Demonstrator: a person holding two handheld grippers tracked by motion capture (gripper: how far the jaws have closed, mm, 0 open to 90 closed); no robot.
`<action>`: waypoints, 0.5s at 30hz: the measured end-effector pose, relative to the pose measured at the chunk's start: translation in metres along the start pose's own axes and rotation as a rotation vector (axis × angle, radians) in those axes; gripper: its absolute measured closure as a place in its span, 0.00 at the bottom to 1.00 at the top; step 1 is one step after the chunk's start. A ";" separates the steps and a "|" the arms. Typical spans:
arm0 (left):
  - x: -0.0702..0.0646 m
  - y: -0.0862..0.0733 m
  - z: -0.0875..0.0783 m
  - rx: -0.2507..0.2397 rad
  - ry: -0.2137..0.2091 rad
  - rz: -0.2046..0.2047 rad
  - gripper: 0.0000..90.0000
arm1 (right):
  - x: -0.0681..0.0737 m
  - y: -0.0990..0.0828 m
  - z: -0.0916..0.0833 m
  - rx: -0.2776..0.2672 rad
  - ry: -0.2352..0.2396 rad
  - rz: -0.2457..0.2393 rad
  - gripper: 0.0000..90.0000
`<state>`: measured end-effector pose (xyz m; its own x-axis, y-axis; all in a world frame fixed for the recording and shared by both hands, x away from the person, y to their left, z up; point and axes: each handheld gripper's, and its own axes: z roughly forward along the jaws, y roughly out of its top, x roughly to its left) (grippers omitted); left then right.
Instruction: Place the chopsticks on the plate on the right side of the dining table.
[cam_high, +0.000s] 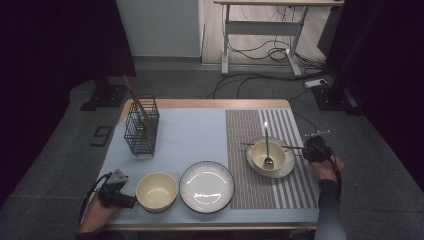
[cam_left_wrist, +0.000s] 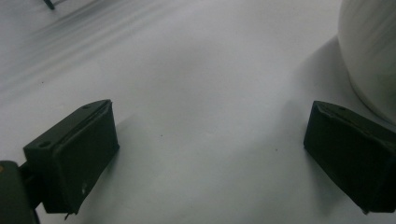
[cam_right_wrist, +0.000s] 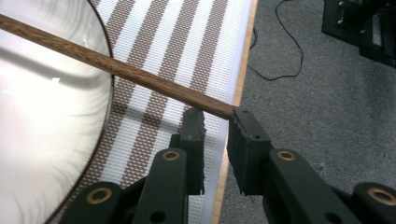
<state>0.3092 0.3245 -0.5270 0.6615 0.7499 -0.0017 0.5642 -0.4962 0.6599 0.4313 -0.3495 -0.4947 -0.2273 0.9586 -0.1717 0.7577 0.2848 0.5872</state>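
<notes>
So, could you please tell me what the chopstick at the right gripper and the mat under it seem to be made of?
The chopstick looks like brown wood with a matte finish: fine grain lines run along it. The striped mat looks woven, probably fabric or plastic fibre, judging by its ribbed brown and white weave.

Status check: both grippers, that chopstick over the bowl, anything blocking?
Right gripper at chopstick end, grip unclear. Left gripper open, idle beside cream bowl. Chopstick lies across spoon bowl's plate. Nothing blocking.
</notes>
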 end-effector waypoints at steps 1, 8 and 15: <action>0.000 0.000 0.000 0.000 0.000 0.000 0.03 | 0.001 0.001 0.000 0.000 0.006 -0.001 0.86; 0.000 0.000 0.000 0.000 0.000 0.000 0.03 | 0.006 0.004 0.001 -0.004 0.019 -0.025 0.87; 0.000 0.000 0.000 0.000 0.000 0.000 0.03 | 0.010 0.008 0.003 -0.003 0.022 -0.037 0.87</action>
<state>0.3092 0.3245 -0.5270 0.6616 0.7499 -0.0018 0.5642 -0.4962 0.6599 0.4368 -0.3371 -0.4939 -0.2685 0.9472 -0.1753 0.7465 0.3196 0.5836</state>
